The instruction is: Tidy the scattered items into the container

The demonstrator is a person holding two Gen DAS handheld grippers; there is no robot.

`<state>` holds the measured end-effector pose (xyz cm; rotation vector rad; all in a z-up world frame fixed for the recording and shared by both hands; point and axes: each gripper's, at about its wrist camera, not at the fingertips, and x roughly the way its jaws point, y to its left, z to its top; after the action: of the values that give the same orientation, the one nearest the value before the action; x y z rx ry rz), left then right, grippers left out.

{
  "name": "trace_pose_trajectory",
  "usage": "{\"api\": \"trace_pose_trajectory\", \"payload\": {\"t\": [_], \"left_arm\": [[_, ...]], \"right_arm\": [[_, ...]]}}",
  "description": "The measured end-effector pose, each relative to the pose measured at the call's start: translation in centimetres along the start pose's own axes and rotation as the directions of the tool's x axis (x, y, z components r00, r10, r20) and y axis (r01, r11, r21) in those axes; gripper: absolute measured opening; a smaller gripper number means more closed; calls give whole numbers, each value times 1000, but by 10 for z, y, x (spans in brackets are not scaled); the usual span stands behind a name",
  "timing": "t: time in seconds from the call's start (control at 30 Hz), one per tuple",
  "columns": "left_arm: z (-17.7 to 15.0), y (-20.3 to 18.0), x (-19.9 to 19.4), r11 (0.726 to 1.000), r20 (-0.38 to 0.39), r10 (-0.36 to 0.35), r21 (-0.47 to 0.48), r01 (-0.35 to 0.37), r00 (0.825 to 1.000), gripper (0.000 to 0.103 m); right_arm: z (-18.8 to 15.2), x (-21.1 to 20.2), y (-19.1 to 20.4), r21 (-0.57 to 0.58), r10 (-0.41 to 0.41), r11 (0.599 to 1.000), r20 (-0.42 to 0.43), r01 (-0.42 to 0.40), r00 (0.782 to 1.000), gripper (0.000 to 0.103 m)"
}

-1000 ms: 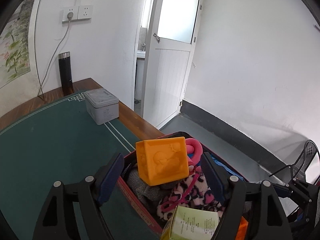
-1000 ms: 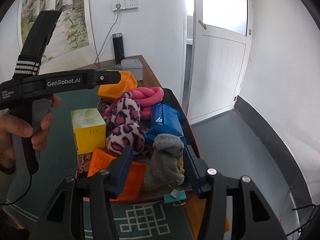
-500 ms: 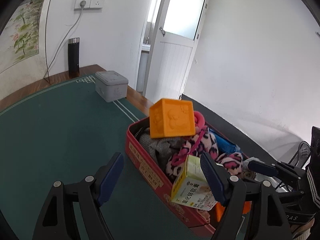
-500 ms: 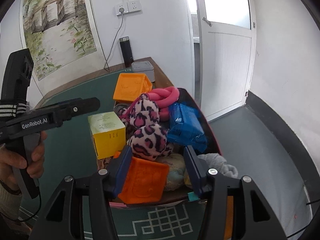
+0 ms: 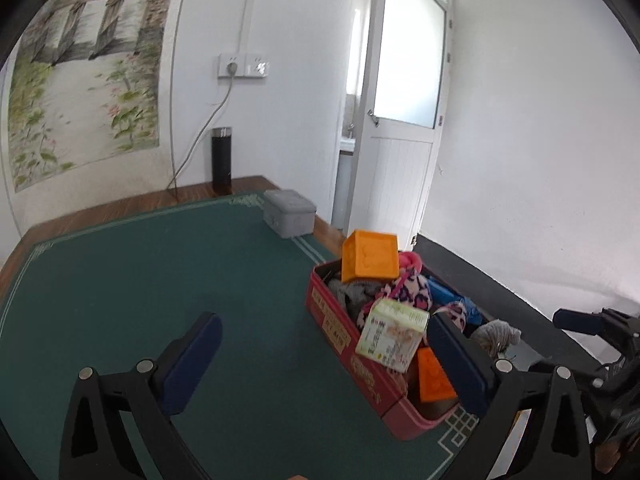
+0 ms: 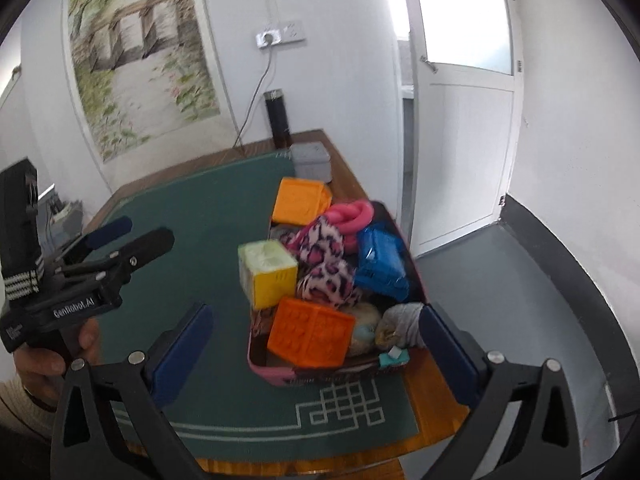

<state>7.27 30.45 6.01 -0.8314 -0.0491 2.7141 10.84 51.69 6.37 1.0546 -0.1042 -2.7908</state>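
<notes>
Both tools pulled back from red tin (image 5: 346, 354). Left tool (image 5: 320, 360) & right tool (image 6: 316, 344) wide, empty. Tin at 2 o'clock; lower contents hidden under toys.

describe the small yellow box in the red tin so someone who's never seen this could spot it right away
Find the red tin packed with toys at the corner of the green table mat. On its mat-side edge stands a small yellow box with a pale green top, between two orange blocks. It is the only printed cardboard carton there.
</notes>
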Motion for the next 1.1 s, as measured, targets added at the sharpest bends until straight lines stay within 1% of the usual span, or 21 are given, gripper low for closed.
{"api": "trace_pose_trajectory", "payload": {"t": [0.13,0.2,0.27,0.37,0.43,0.53,0.67,0.8,0.9,1.0,1.1], "left_arm": [[-50,-3,2,994,-72,43,-97,-50,996,103],[-65,-13,2,993,-88,56,-96,-65,994,103],[-73,-27,-1,996,-104,53,-70,-60,993,103],[-73,-32,-7,996,-92,60,-66,-66,994,103],[-73,-35,-12,996,-84,64,-63,-69,994,103],[-73,-40,-18,995,-72,71,-58,-75,995,103],[-73,-47,-26,995,-56,79,-53,-82,995,103],[-71,-44,-27,991,-53,91,-92,-96,994,103],[-71,-46,-25,992,-55,90,-89,-95,994,103],[-73,-49,-22,994,-54,73,-74,-77,996,103],[-75,-51,-20,994,-46,88,-59,-91,995,103]], "right_arm": [[-23,0,3,-47,-33,998,-39,31,999,103],[-35,0,5,-71,-50,996,-58,45,997,103],[-46,1,6,-96,-67,994,-77,60,995,103],[-55,-17,3,-49,-109,993,-38,108,993,103],[-60,-29,4,-18,-151,988,-3,151,988,103],[-70,-39,11,-1,-198,980,39,198,979,103],[-73,-35,17,-50,-200,978,18,201,980,103],[-70,-34,16,-80,-205,975,16,206,979,103],[-69,-34,12,-81,-203,976,18,204,979,103],[-68,-32,6,-66,-200,977,16,200,980,103],[-69,-27,2,-50,-178,983,3,177,984,103]]}}
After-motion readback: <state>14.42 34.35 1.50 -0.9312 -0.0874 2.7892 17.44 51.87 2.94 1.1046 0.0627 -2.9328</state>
